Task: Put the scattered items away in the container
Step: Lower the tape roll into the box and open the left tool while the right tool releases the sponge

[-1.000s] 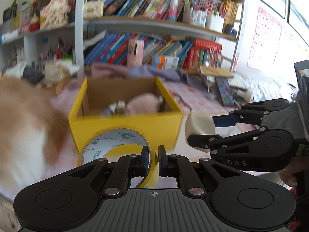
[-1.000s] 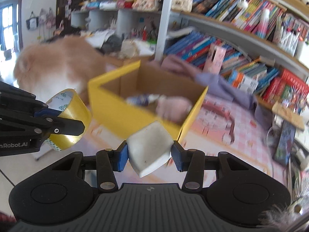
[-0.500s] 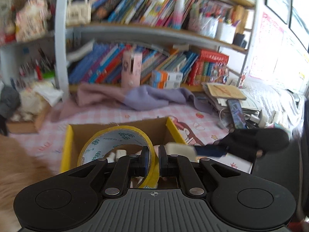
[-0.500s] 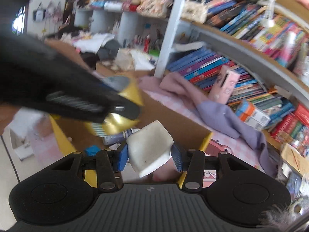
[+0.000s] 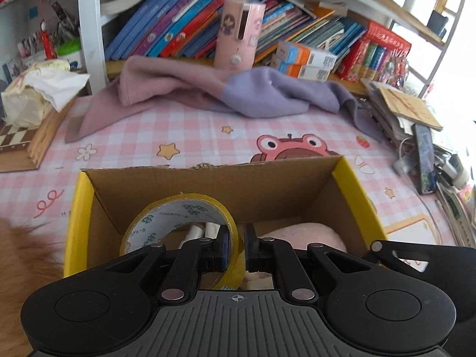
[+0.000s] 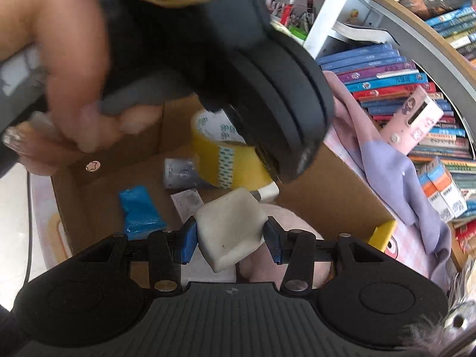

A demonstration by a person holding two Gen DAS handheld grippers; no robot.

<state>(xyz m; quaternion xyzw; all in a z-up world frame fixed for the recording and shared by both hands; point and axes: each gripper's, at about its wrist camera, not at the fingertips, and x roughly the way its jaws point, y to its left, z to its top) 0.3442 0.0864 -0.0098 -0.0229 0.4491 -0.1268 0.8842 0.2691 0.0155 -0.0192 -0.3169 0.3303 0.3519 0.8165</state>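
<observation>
Between the fingers of the left claw (image 5: 237, 245) a roll of yellow tape (image 5: 181, 226) is being pinched by its wall, one finger inside the ring and one outside, the ring standing on edge. Just ahead of and below that claw the cardboard box (image 5: 208, 184) with yellow outer sides is lying open on a pink checked cloth (image 5: 184, 125), and the tape is hanging over its inside. To the right of the left claw's tips a soft pink thing (image 5: 306, 233) is sitting in the box.

The right claw (image 6: 230, 239) is squeezing a white sponge (image 6: 230, 227) from both sides with its blue pads (image 6: 186, 242), holding it over the box interior. Ahead of it and to the left a blue packet (image 6: 139, 208) and a small grey bottle (image 6: 180, 174) are lying on the box floor. Straight ahead and higher, the other claw is holding the tape, gripped by a blurred hand (image 6: 59, 59). Beyond the box, a pink and purple cloth (image 5: 238, 95) is lying crumpled in front of shelves of books (image 5: 184, 35)
</observation>
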